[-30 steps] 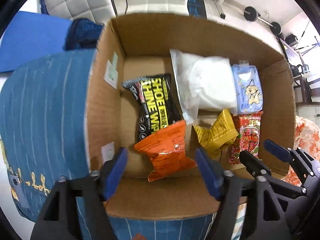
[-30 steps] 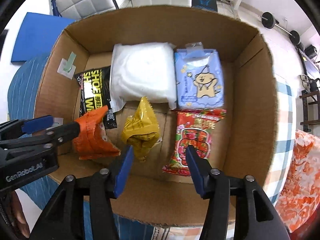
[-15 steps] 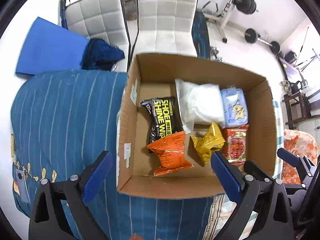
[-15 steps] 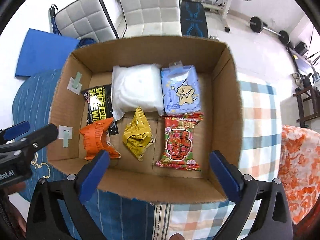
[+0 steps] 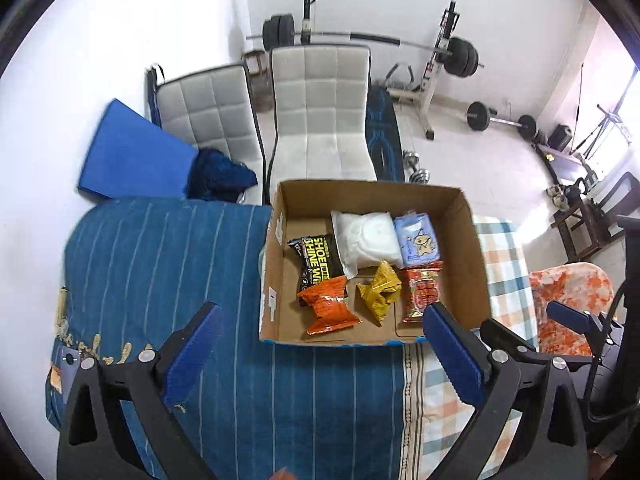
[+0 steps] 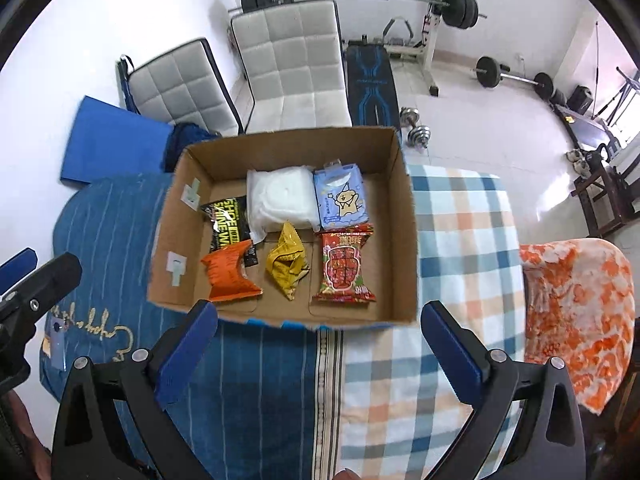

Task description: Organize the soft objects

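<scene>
An open cardboard box (image 6: 406, 240) (image 5: 476, 264) sits on a cloth-covered surface. Inside lie an orange packet (image 6: 230, 274) (image 5: 326, 312), a yellow packet (image 6: 286, 266) (image 5: 380, 294), a red snack bag (image 6: 344, 266) (image 5: 420, 292), a black shoe-wipes pack (image 6: 224, 224) (image 5: 318, 262), a white soft pack (image 6: 280, 196) (image 5: 368, 240) and a light blue tissue pack (image 6: 340, 200) (image 5: 418, 242). My left gripper (image 5: 320, 356) is open and empty, held above and in front of the box. My right gripper (image 6: 320, 344) is open and empty, likewise in front of the box.
A blue striped cloth (image 5: 160, 264) covers the left side and a plaid cloth (image 6: 460, 240) the right. An orange patterned cloth (image 6: 576, 312) lies far right. Two white chairs (image 6: 288, 64), a blue mat (image 6: 112, 144) and weight equipment (image 6: 448, 12) stand behind.
Both grippers have pulled up and back away from the box and opened wider. The orange packet stays in the box where the left gripper was.
</scene>
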`<state>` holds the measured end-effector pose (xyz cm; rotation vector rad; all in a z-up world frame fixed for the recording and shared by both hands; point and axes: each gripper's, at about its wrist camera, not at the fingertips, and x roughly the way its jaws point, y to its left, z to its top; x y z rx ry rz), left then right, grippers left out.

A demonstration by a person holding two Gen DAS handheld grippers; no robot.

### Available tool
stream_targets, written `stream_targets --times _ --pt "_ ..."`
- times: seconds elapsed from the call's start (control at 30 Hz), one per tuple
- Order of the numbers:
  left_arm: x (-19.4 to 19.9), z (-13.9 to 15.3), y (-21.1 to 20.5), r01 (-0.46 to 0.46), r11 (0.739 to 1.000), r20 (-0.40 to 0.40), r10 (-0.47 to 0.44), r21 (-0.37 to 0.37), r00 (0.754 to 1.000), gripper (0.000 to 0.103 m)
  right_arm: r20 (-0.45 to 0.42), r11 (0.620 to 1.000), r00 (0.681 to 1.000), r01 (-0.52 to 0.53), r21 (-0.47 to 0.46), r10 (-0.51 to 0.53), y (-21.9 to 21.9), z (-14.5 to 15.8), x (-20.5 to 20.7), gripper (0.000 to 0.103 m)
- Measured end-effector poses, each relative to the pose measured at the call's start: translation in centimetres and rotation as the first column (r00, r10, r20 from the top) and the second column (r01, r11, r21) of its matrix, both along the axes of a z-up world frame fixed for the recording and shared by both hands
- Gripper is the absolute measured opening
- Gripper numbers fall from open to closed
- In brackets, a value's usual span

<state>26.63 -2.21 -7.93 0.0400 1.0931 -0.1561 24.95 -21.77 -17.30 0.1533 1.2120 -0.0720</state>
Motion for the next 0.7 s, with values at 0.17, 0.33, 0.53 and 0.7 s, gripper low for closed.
stream_targets --times 0.17,0.33,0.53,0.7 --pt "-3.4 2.9 0.1 0.009 1.000 0.054 -0.009 0.001 0.998 0.102 0.056 1.000 0.998 -0.001 -0.014 0.002 0.3 4.2 -4.1 0.103" --pt "-6.6 5.7 0.4 0.021 1.000 0.085 -0.021 -0.007 0.996 0.102 0.099 1.000 0.995 0.018 -0.001 -0.018 0.1 7.7 -7.9 0.103" --pt "-9.7 8.5 1.1 0.020 1.000 0.122 -0.018 -0.019 0.992 0.102 0.149 0.999 0.988 0.039 0.035 -0.044 -0.3 11.7 -12.1 0.103" --pt "-11.9 10.0 1.3 0.035 0.999 0.127 -0.031 -0.029 0.991 0.102 0.178 0.998 0.983 0.033 0.050 -0.042 -0.1 14.6 -14.9 0.103"
